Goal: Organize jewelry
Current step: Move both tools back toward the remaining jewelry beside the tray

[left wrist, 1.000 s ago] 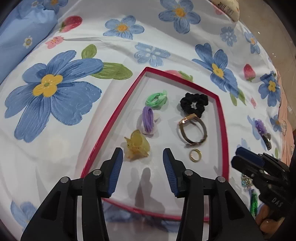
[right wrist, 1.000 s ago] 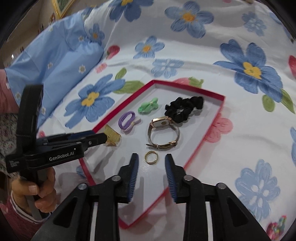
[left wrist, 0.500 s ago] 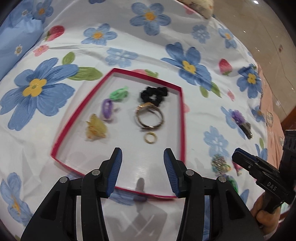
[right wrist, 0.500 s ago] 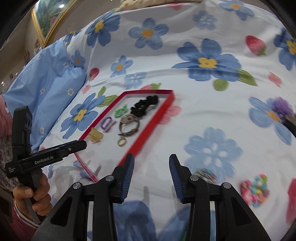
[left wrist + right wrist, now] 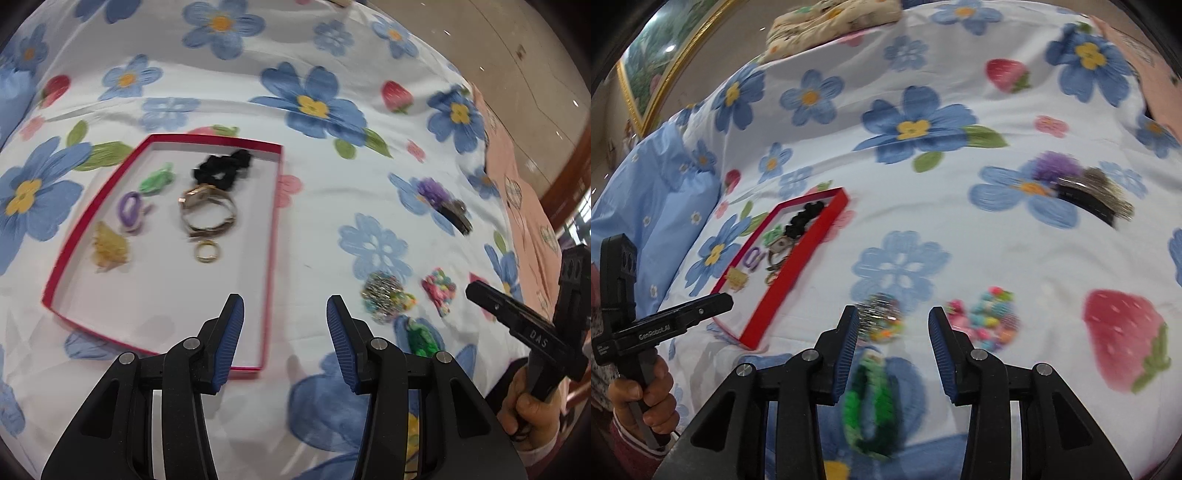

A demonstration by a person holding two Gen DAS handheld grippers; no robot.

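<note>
I have right gripper [image 5: 893, 332] over green braided bracelet [image 5: 871, 402] on bedsheet [image 5: 960, 258], beside red tray [image 5: 271, 236]; jaws part open, just widened, holding nothing. Left gripper [image 5: 284, 328] at tray's near corner, jaws part open, empty. Bracelet looks soft, light, limp; I judge best pinch across one side of loop. Beaded pieces nearby likely snag.

Both wrist views angled down onto the bedsheet [image 5: 332, 206] from fairly near; shared: red tray [image 5: 275, 229] [image 5: 798, 266], loose beaded pieces [image 5: 386, 295] [image 5: 882, 321].
</note>
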